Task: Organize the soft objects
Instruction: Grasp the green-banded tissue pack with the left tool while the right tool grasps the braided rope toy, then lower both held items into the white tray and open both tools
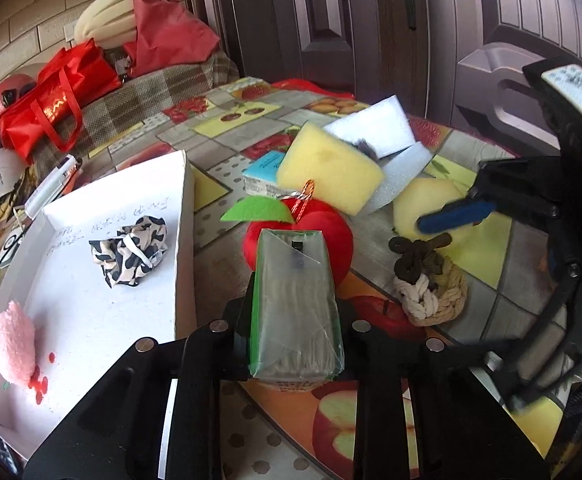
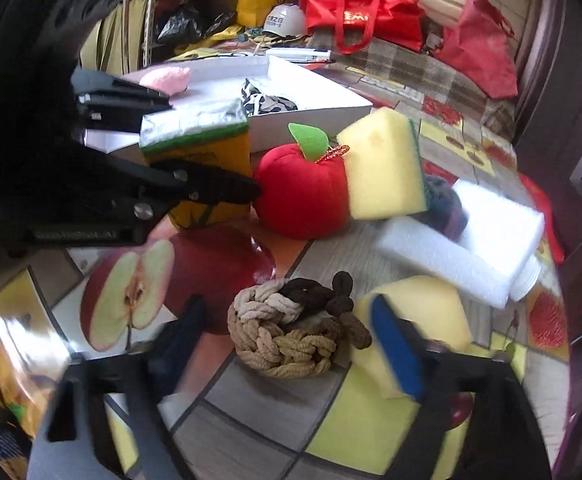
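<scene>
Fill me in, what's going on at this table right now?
A person with a gripper in each hand is sorting soft things into the white tray. The left gripper is shut on a plastic-wrapped packet, still over the table in front of the red plush apple. The right gripper straddles the braided rope bundle, apparently not pinching it yet. A spotted cloth and a pink fluffy item already lie in the tray.

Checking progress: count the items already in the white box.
2: a pink fluffy piece at the near end, a spotted cloth bundle toward the far end; nothing seems hidden.
</scene>
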`<state>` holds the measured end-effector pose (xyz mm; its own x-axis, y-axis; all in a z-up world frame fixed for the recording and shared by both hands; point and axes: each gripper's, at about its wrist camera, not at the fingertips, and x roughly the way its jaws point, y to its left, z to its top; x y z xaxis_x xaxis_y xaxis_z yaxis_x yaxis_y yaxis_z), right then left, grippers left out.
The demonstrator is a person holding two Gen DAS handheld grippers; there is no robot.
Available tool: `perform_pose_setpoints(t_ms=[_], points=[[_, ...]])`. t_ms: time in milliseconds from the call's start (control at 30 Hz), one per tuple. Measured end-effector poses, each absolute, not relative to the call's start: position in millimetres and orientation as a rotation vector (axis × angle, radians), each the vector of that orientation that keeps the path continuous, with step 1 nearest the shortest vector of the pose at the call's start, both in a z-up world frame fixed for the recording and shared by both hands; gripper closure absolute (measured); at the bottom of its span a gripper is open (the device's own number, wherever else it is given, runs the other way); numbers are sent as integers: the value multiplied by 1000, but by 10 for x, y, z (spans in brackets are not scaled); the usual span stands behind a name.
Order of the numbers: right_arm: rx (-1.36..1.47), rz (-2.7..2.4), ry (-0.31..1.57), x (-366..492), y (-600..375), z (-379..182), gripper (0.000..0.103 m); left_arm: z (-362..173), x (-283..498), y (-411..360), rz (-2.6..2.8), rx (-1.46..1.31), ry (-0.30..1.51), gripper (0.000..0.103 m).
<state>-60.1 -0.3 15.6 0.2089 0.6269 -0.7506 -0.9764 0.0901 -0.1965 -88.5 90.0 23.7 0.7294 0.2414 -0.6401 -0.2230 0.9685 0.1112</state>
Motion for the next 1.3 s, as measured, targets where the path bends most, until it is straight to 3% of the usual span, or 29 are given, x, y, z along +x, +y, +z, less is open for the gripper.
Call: perform_pose_setpoints(t_ms=[33, 300, 333, 533, 800, 1300], points=[[-781, 1314, 583, -594, 3, 143, 59, 250, -907, 898, 258, 26, 697, 80], [-586, 1369, 556, -493, -172, 369, 80, 431, -1176, 953, 291, -1, 536, 80], [-530, 1387, 538, -484, -205, 437, 89, 456, -1220, 965, 307, -4, 514, 80], [-347, 1402, 411, -537, -185, 683, 89, 533, -1396, 1096, 360, -66, 430, 80], [-190, 1400, 387, -519, -64, 761, 89, 586, -1563, 1150, 407, -87, 348, 80], [-150, 1367, 314, -684, 125, 787, 89, 554, -1804, 1411, 556, -119, 327, 79]])
